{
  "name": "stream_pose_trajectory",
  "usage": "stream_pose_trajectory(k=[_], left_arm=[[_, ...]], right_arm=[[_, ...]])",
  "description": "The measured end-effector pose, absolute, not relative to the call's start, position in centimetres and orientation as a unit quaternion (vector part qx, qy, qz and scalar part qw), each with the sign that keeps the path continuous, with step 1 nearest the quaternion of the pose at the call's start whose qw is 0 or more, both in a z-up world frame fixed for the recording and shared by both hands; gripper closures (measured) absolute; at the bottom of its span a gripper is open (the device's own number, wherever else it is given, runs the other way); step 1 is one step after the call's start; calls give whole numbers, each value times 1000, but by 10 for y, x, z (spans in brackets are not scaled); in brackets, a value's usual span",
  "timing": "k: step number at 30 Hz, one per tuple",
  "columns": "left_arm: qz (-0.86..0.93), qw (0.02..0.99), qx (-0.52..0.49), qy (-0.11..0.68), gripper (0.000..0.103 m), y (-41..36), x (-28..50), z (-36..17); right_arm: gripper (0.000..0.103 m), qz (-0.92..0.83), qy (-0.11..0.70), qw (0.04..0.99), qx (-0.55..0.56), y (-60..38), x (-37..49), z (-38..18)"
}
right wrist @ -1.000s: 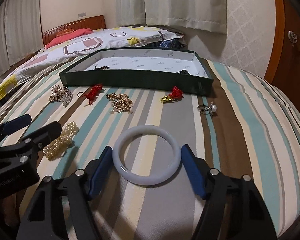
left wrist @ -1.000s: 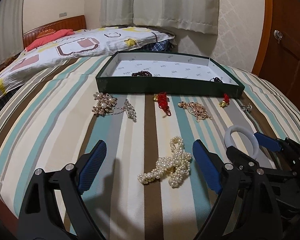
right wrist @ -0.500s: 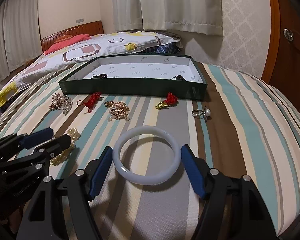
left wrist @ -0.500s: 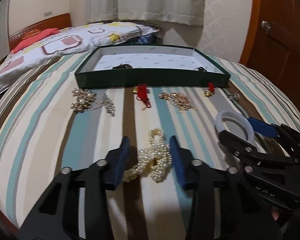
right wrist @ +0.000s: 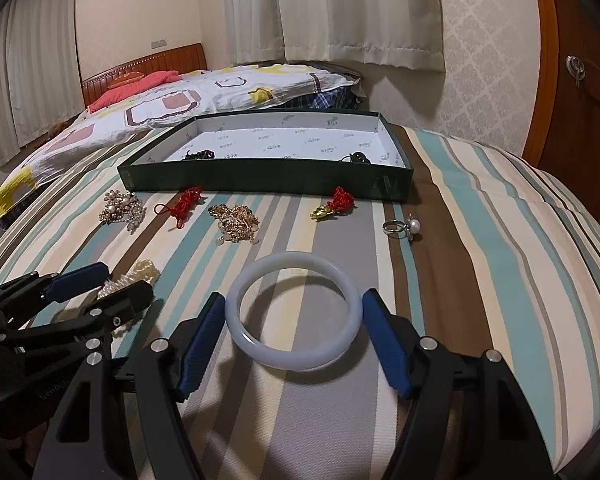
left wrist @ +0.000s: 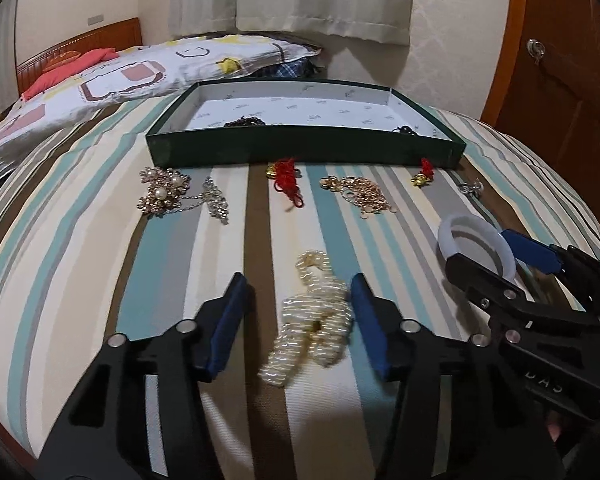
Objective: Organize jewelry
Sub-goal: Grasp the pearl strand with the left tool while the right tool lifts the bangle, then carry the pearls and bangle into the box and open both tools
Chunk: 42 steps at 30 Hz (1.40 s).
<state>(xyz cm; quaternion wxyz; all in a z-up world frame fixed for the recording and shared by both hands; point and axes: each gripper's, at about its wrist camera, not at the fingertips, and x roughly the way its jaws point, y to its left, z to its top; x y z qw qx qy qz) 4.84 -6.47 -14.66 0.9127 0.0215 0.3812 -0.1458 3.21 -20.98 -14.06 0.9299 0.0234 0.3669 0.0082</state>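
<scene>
Nearest the lens in the lower middle of the left wrist view, the left hand-held gripper (left wrist: 298, 320) is seen with its jaws apart on either side of the pearl necklace (left wrist: 314, 316), which is bunched on the striped bed cover (left wrist: 80, 280); the right blue pad appears to touch the pearls while a gap is left at the other pad, so a pinch seems set up but not made, and the beads are smeared by blur, so contact cannot be settled. In the lower middle of the right wrist view, the right hand-held gripper (right wrist: 294, 324) is likewise held wide, its pads just outside the white bangle (right wrist: 294, 312) lying flat, presumably so the ring can be clamped across its width. Further up the frame a row of pieces is laid just before the box: a pearl brooch cluster (left wrist: 164, 196), a red knotted charm (left wrist: 288, 180), a tangled gold chain (left wrist: 360, 194), a second red charm with a gold piece (right wrist: 334, 204) and a pearl ring (right wrist: 402, 227). Beyond them the green box (left wrist: 300, 148) lies open, probably as the collecting place; only the tops of two dark items are seen over its near wall, and what they are cannot be made out
</scene>
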Motion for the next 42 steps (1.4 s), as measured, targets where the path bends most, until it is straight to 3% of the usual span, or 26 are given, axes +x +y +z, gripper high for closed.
stream_pose_trajectory(k=[2,5,24,34,42], left_arm=[[-148,912,18,381,71,-64,49,-146],[-151,912,9,382,81,-61,50,-147],[-145,933,6,330,83,-59,64,-107],[-145,945,-8,294,83,-66,115,-74],[-152,942,-10,298,83,-88,167,-76]], right_arm=[[34,9,366,930,25,-210,32,-140],[34,9,366,930,26,-210,32,-140],[34,14,333,942,26,-211,45,-111],[34,14,292,956,21,-217,95,-79],[34,16,293,956,9,-219,145,-82]])
